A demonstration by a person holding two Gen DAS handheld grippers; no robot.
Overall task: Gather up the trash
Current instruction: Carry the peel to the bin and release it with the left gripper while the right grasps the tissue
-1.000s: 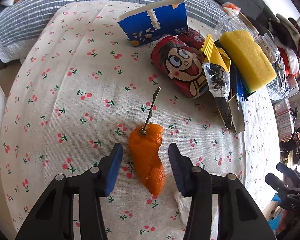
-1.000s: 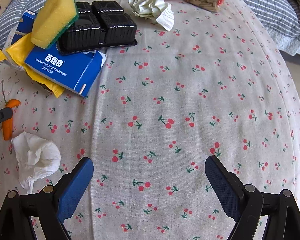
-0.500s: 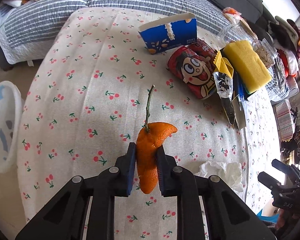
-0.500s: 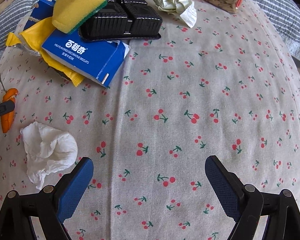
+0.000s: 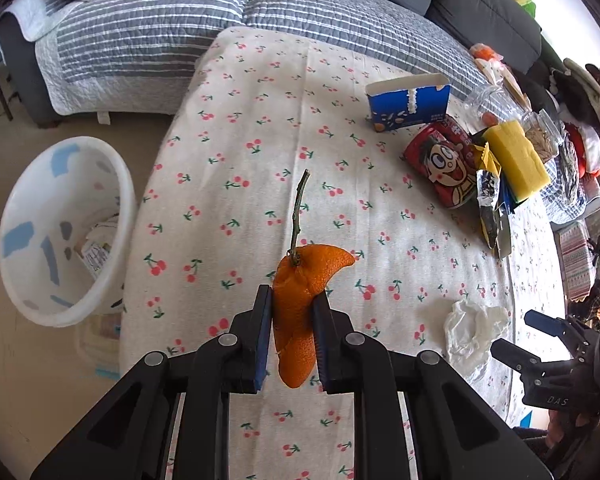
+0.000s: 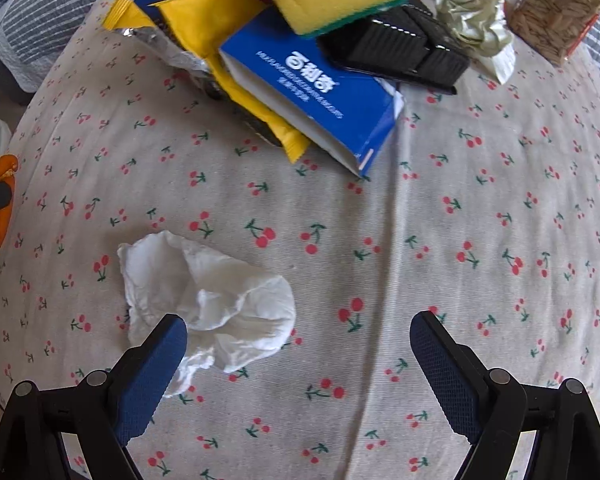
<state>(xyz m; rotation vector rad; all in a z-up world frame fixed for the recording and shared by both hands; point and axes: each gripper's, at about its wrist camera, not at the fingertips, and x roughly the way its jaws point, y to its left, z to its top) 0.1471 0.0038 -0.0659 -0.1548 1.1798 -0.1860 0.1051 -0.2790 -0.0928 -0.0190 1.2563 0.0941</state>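
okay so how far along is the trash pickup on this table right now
Early. Done: the white bin beside the table already holds some paper scrap. In hand: the left gripper is shut on the orange peel, lifted off the cloth. The right gripper is open over the crumpled tissue. Left: the tissue, yellow wrapper, blue box and black tray.
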